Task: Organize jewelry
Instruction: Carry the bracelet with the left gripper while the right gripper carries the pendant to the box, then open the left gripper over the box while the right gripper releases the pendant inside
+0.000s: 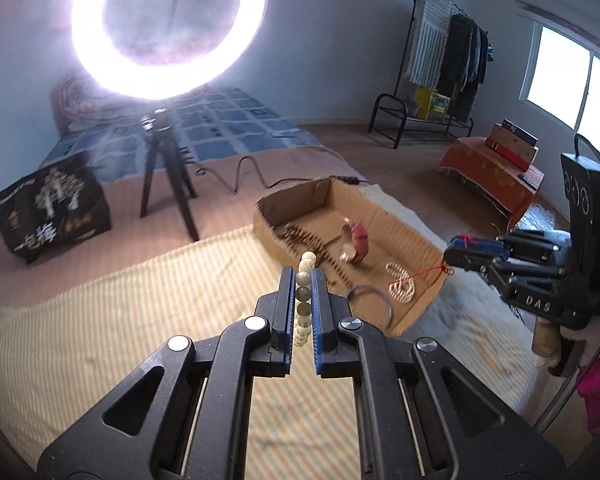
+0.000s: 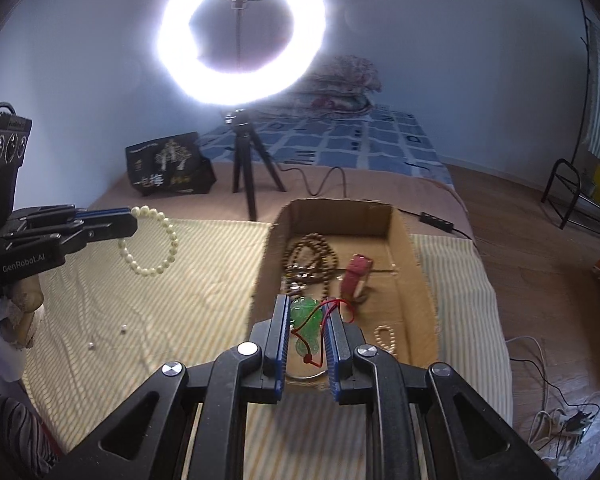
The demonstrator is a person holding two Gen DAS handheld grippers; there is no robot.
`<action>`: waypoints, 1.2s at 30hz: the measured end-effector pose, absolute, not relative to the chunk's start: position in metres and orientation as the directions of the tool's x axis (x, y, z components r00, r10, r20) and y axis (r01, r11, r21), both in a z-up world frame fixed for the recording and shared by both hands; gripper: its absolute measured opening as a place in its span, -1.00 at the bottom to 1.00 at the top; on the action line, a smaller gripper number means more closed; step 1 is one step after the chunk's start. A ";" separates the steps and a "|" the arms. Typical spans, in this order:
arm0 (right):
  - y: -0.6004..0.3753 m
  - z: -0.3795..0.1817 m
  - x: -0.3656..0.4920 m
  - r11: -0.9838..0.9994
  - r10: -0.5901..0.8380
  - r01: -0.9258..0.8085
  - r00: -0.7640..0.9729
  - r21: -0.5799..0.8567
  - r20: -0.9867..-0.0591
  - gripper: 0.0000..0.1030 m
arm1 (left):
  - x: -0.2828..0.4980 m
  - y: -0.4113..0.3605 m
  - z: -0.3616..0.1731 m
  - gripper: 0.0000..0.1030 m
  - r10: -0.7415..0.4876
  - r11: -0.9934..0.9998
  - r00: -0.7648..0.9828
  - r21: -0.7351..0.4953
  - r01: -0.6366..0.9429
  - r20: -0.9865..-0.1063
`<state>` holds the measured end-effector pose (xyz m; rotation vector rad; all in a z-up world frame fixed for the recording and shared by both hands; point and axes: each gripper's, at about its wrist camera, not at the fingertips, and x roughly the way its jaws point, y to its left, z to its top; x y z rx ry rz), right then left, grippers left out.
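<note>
My left gripper (image 1: 302,280) is shut on a cream bead bracelet (image 1: 305,304), held above the striped cloth left of the cardboard box (image 1: 396,216); the bracelet hangs as a loop in the right wrist view (image 2: 152,240). My right gripper (image 2: 306,312) is shut on a green pendant (image 2: 309,322) with a red cord (image 2: 342,304), over the box's near end. In the box (image 2: 404,240) lie a brown bead necklace (image 2: 312,256), a red watch (image 2: 356,276), a small pearl bracelet (image 2: 384,338) and a clear bangle (image 1: 370,300).
A ring light on a tripod (image 2: 248,168) stands behind the box with a cable (image 2: 328,180). A black bag (image 2: 168,166) sits at the back left. Two small pieces (image 2: 107,338) lie on the striped cloth (image 2: 160,320).
</note>
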<state>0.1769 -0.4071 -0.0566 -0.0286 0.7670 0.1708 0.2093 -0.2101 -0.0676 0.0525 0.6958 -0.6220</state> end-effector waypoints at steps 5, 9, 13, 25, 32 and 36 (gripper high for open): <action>-0.423 -0.064 0.188 0.988 0.140 -0.143 0.703 0.054 -0.698 -0.72 | 0.227 -0.236 -0.068 -0.90 -0.538 0.808 0.584 -0.177 0.562 -0.608; -0.432 -0.069 0.198 0.990 0.137 -0.128 0.701 0.065 -0.700 -0.72 | 0.240 -0.254 -0.072 -0.90 -0.548 0.802 0.572 -0.190 0.566 -0.610; -0.436 -0.075 0.205 0.990 0.134 -0.119 0.697 0.071 -0.705 -0.72 | 0.254 -0.274 -0.079 -0.90 -0.543 0.801 0.560 -0.187 0.568 -0.626; -0.457 -0.096 0.216 0.990 0.143 -0.090 0.668 0.112 -0.730 -0.71 | 0.274 -0.305 -0.104 -0.90 -0.509 0.811 0.531 -0.170 0.560 -0.678; -0.462 -0.104 0.217 0.989 0.147 -0.082 0.659 0.124 -0.738 -0.70 | 0.279 -0.309 -0.109 -0.90 -0.501 0.812 0.512 -0.175 0.557 -0.698; -0.460 -0.104 0.218 0.989 0.145 -0.082 0.659 0.121 -0.738 -0.60 | 0.277 -0.312 -0.109 -0.90 -0.495 0.812 0.518 -0.158 0.563 -0.698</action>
